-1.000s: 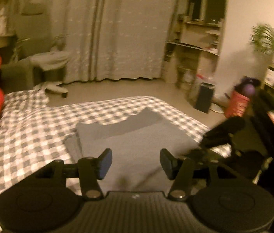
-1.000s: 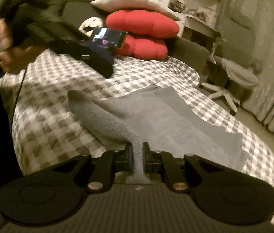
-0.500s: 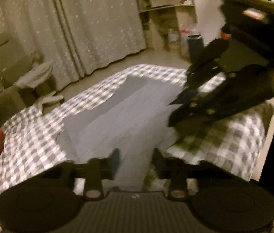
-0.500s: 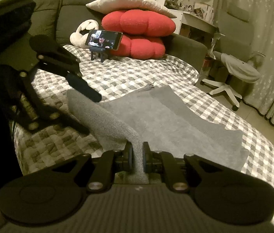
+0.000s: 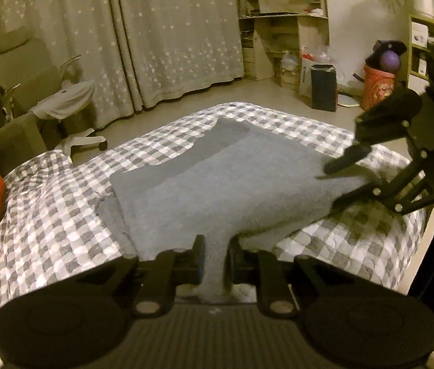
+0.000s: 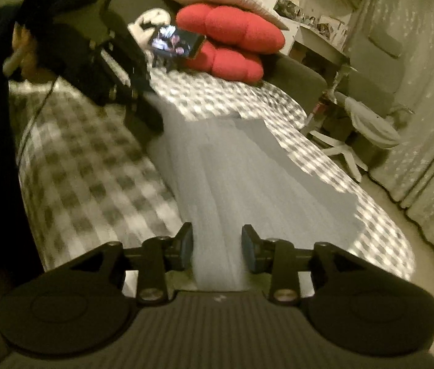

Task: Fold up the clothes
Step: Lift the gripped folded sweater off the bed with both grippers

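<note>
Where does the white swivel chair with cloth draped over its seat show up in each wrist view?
Left wrist: the white swivel chair stands at the left, on the floor beyond the checked bedspread, in front of the star curtains.
Right wrist: the chair is at the right edge, past the bed's far corner.
Shared landmark: the grey garment lying on the bed.

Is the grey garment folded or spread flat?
Folded: the grey garment lies doubled on the checked bedcover, a darker lower layer showing beyond its top layer's edge.
</note>
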`<state>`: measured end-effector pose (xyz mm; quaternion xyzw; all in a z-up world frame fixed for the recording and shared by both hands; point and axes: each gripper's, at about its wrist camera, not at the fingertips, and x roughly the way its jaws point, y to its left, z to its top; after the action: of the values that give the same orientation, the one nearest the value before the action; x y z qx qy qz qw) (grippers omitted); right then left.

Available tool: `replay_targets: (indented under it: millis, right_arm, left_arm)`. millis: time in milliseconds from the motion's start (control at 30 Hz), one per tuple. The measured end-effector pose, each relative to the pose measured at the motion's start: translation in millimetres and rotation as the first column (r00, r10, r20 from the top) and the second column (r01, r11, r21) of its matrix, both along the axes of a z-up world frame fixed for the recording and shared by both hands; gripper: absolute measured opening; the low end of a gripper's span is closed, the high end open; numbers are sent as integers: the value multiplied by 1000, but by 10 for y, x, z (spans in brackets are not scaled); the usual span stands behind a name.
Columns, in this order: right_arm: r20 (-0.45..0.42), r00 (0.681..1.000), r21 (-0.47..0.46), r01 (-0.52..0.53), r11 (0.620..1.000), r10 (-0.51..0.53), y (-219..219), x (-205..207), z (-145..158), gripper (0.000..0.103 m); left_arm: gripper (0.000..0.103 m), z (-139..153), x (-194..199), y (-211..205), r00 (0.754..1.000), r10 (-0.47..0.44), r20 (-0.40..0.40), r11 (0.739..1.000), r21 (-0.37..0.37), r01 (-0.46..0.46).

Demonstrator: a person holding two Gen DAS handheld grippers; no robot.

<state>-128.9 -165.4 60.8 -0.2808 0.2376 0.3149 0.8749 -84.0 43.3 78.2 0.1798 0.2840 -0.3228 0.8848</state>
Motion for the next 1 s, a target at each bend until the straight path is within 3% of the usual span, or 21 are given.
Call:
replay_targets:
  millis: [100, 200, 300, 867, 1000]
  right_arm:
    - [-5, 1000, -28, 26, 999, -26, -94, -23, -46, 32]
    - [2, 999, -36, 49, 998, -49, -175, -36, -53, 19]
    - [18, 998, -21, 59, 998, -58, -203, -56, -27, 17]
    - [43, 993, -11, 107, 994, -106, -307, -75, -16, 16]
    - [52, 991, -18, 120, 993, -119, -324, -78, -28, 20]
  left_arm:
    - [15, 6, 32, 5, 1000, 12, -9, 1000, -13, -12]
    - [15, 3, 54, 18, 1000, 25, -17, 999, -27, -25]
    - [15, 13, 66, 38, 999, 33, -23, 999, -39, -34]
    - [15, 23, 92, 65, 999, 42, -34, 998, -54, -43]
    - [15, 17, 106, 61, 998, 45, -36, 998, -53, -47]
